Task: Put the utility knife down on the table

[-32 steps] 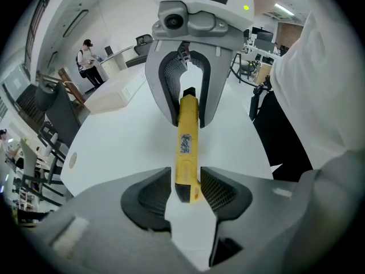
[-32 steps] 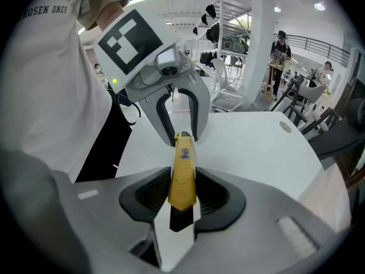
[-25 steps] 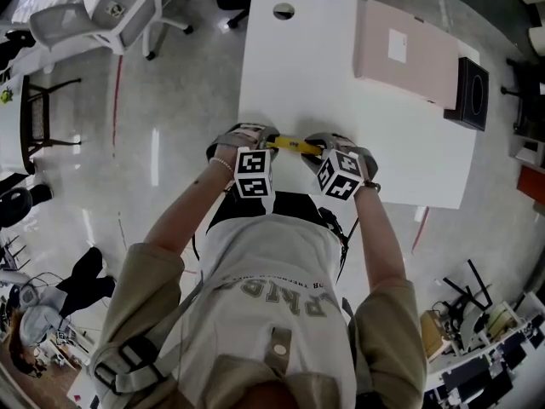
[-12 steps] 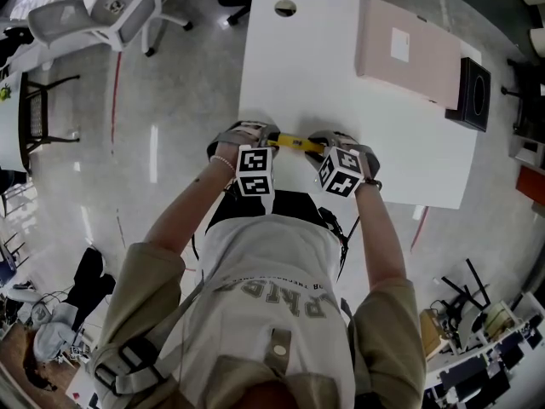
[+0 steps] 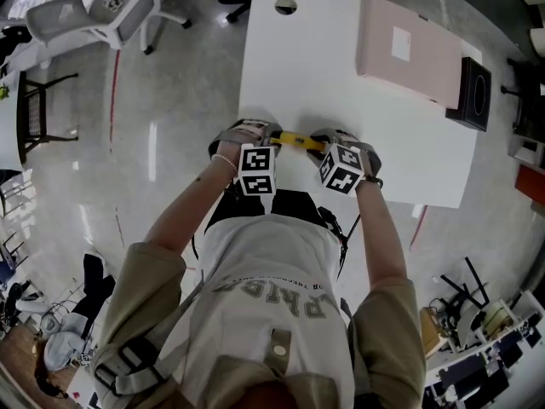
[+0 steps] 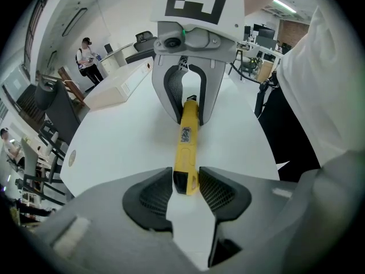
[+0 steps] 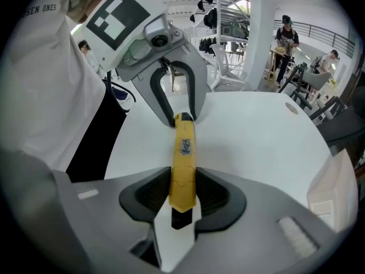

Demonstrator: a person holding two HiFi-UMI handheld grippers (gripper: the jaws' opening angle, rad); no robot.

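A yellow utility knife with a black tip is held level just above the white table, near its front edge, stretched between both grippers. My left gripper has the knife's black end between its pads; its jaws are closing and the pads touch that end. My right gripper is shut on the other end of the knife, whose tip sticks out behind the pads. In the head view the left gripper and the right gripper face each other along the knife.
A flat pink box lies at the table's far right, with a black box beside it at the edge. A cable hole sits at the far end. An office chair stands on the floor to the left.
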